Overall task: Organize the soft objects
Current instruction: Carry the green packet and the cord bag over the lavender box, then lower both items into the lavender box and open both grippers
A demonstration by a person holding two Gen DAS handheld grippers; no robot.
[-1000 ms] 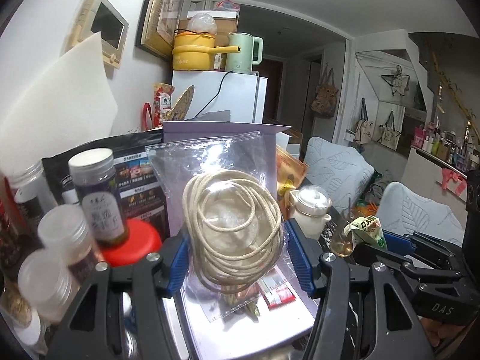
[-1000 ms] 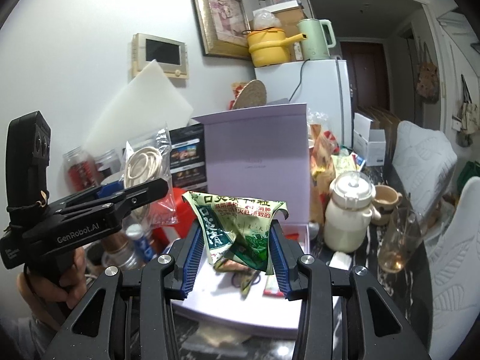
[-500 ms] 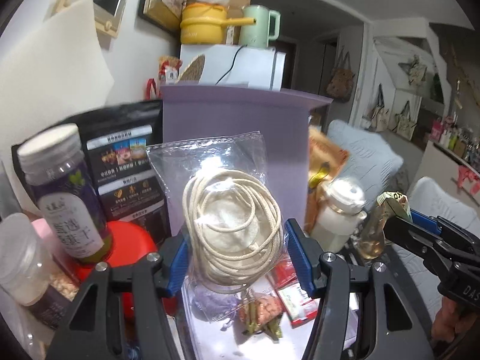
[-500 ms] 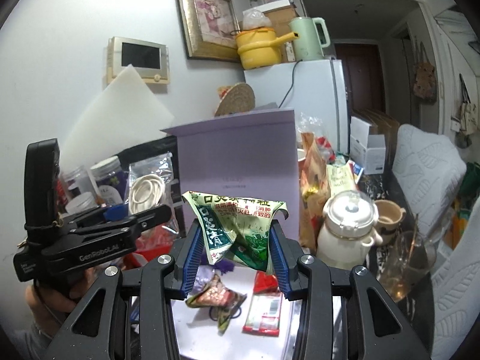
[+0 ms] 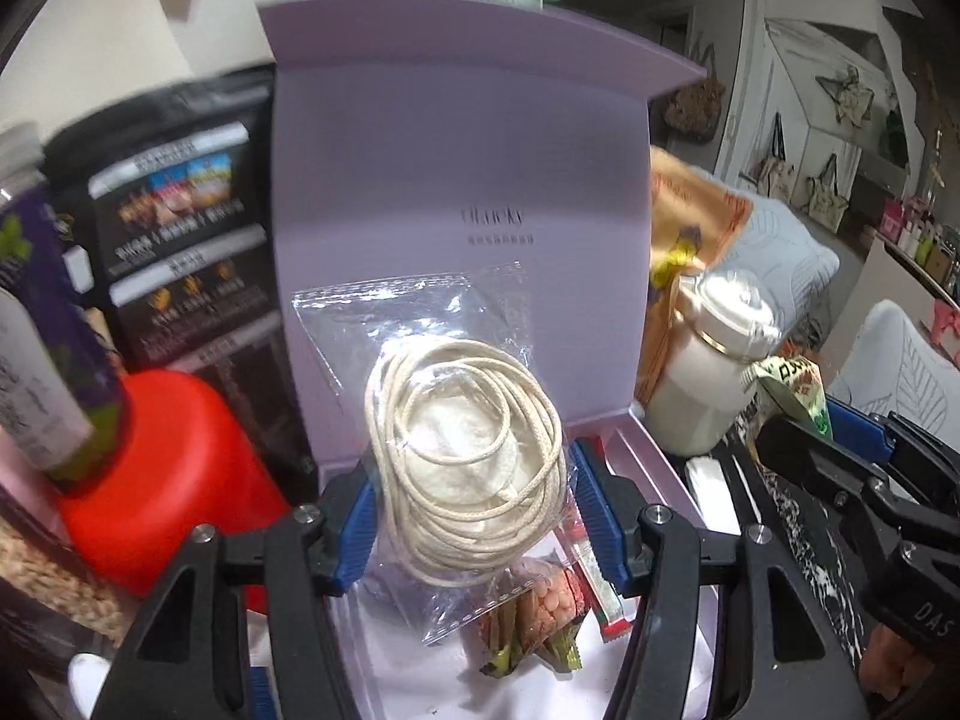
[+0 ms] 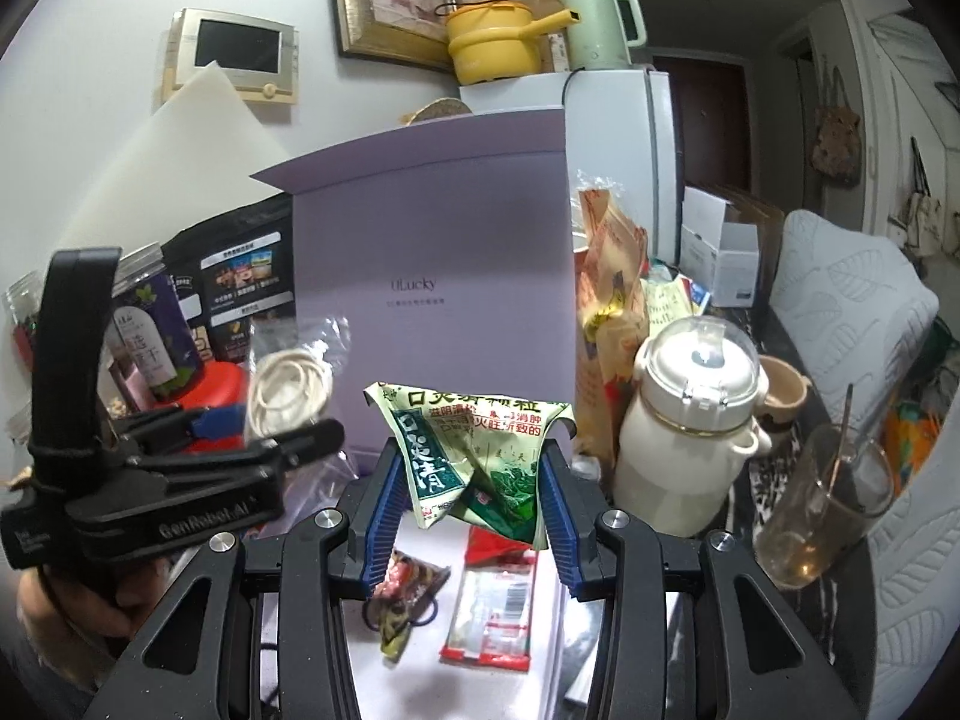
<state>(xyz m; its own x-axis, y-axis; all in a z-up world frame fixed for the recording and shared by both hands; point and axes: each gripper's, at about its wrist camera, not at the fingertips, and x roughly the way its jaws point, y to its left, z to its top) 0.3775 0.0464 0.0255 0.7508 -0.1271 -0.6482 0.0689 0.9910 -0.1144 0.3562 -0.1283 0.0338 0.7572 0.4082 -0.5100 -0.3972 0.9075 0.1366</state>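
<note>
My left gripper (image 5: 471,507) is shut on a clear plastic bag of coiled cream cord (image 5: 465,450), held just over the open lilac box (image 5: 462,192). My right gripper (image 6: 474,504) is shut on a crumpled green and white sachet (image 6: 474,456), also above the box's white floor (image 6: 420,630). Inside the box lie a small snack packet (image 6: 408,594), a red and white packet (image 6: 495,600) and a dark hair tie. In the right wrist view the left gripper (image 6: 288,444) shows at the left with the cord bag (image 6: 288,390).
A red-lidded container (image 5: 174,468), a purple-labelled jar (image 5: 36,324) and a black pouch (image 5: 180,240) crowd the box's left side. A white jug (image 6: 690,420), an orange snack bag (image 6: 612,312), a glass with a spoon (image 6: 822,504) and a cup stand on its right.
Both grippers have moved forward and down toward the lilac box, each still holding its item. The box's lid now fills more of the left wrist view and the box floor shows below.
</note>
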